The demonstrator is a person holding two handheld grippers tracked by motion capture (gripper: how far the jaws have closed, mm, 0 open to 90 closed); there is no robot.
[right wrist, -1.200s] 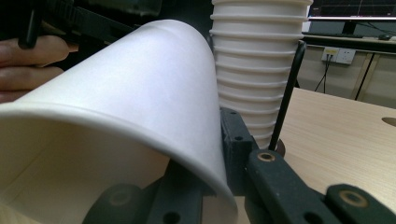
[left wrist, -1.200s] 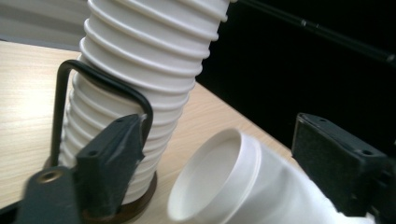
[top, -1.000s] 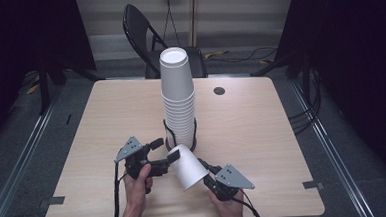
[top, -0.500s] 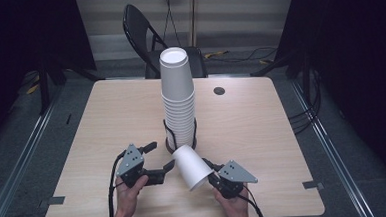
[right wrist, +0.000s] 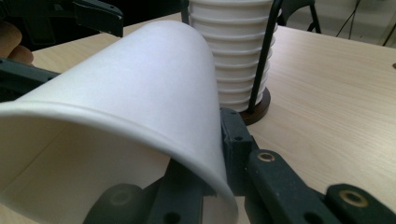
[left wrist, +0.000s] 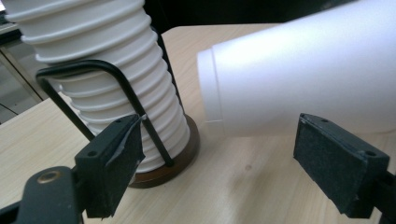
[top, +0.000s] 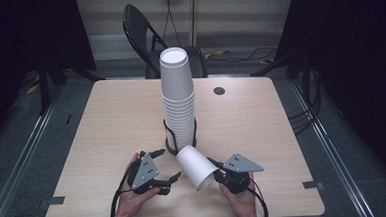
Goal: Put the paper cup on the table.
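R claw (top: 215, 173) is clamped on the rim wall of a single white paper cup (top: 196, 166), held tilted above the light wood bench (top: 106, 123), base toward 11 o'clock, just beside the tall stack of white paper cups (top: 178, 99) in its black wire holder w/ dark round base (top: 172, 148). L claw (top: 161, 166), at 9 o'clock of the cup, stands apart, nothing between.

L gripper view gives the cup's closed base end (left wrist: 280, 79) floating clear of both pads; R gripper view gives the open mouth (right wrist: 93, 154) and the grip; inner jaw mostly hidden by the cup wall. High view adds a black folding chair (top: 142, 36) at 12 o'clock.
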